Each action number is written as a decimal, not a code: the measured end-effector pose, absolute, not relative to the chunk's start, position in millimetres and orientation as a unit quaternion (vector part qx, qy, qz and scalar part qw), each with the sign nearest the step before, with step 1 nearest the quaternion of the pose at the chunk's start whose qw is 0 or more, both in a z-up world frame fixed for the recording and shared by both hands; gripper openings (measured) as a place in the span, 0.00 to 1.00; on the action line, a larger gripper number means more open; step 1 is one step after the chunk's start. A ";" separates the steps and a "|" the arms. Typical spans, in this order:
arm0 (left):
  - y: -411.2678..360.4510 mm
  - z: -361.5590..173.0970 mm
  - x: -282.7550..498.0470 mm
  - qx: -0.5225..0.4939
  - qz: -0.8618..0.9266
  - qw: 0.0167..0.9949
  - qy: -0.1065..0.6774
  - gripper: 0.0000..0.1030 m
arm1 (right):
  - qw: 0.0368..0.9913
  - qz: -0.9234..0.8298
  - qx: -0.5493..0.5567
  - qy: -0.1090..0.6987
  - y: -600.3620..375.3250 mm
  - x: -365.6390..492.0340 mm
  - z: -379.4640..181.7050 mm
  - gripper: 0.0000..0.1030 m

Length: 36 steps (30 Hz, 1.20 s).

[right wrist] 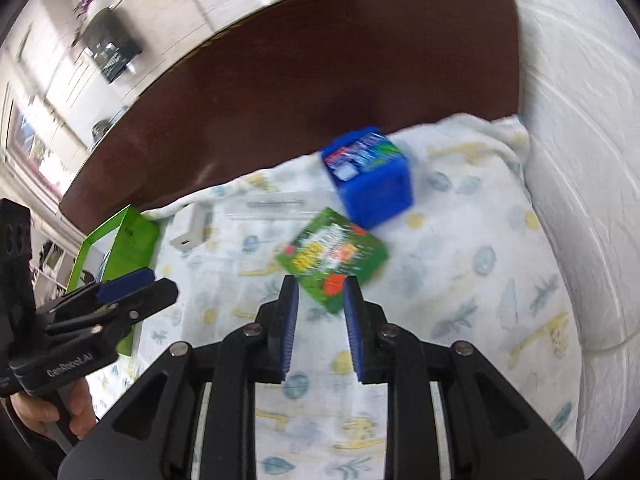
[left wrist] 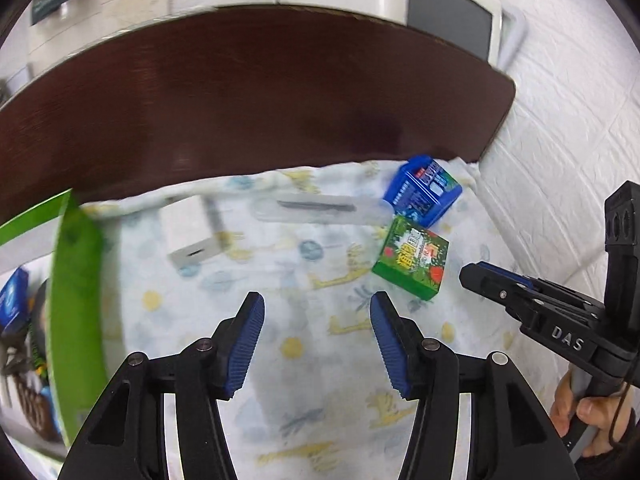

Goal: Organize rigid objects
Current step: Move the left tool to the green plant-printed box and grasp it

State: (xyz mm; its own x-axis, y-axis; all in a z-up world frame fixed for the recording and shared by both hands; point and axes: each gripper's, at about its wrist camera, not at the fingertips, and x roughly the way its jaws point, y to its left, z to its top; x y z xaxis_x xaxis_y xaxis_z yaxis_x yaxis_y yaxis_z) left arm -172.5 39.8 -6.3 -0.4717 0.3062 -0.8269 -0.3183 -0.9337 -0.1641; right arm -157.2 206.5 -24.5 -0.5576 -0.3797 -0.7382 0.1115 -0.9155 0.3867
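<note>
A green printed box lies on the patterned cloth, with a blue box just behind it. Farther left are a white charger block and a clear slim case. My left gripper hovers open over bare cloth, nothing between its pads. My right gripper is partly open above the near corner of the green box; the pads do not press on it. The blue box is beyond. Each gripper shows in the other's view: the right gripper at the right edge, the left gripper at the left.
A green bin stands at the left edge of the cloth, with a blue packet and other items inside. A dark brown headboard runs along the back. A white padded wall closes the right side. A hand holds the right gripper.
</note>
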 end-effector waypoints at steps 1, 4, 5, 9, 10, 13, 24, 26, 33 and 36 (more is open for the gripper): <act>45.9 -9.8 -176.7 -0.481 0.857 0.183 0.011 0.54 | 0.142 -0.868 0.449 -0.156 209.0 -158.0 -27.0 0.23; 62.2 -15.6 -191.3 -0.481 0.856 0.189 0.013 0.50 | 0.145 -0.866 0.448 -0.168 211.9 -161.6 -31.5 0.23; 67.6 -16.6 -196.7 -0.481 0.855 0.191 0.011 0.50 | 0.144 -0.866 0.448 -0.169 212.6 -163.2 -32.6 0.23; 87.2 -20.3 -209.4 -0.485 0.852 0.197 0.022 0.43 | 0.134 -0.865 0.451 -0.177 216.1 -171.6 -37.5 0.23; 91.4 -22.3 -212.2 -0.489 0.849 0.199 0.024 0.40 | 0.137 -0.862 0.451 -0.184 217.3 -173.6 -39.0 0.24; 99.8 -28.6 -219.7 -0.500 0.841 0.206 0.028 0.34 | 0.137 -0.859 0.455 -0.190 218.6 -178.4 -42.0 0.24; 111.2 -41.5 -217.8 -0.520 0.811 0.268 0.021 0.17 | 0.147 -0.844 0.472 -0.207 223.7 -183.2 -53.9 0.25; 107.8 -40.8 -213.9 -0.521 0.810 0.269 0.023 0.17 | 0.153 -0.845 0.471 -0.201 221.0 -181.6 -51.8 0.24; 88.0 -27.0 -199.7 -0.508 0.820 0.262 0.019 0.16 | 0.177 -0.852 0.459 -0.178 206.4 -168.4 -36.0 0.24; 72.0 -10.9 -190.8 -0.493 0.831 0.259 0.014 0.16 | 0.190 -0.859 0.446 -0.168 192.8 -161.6 -22.0 0.24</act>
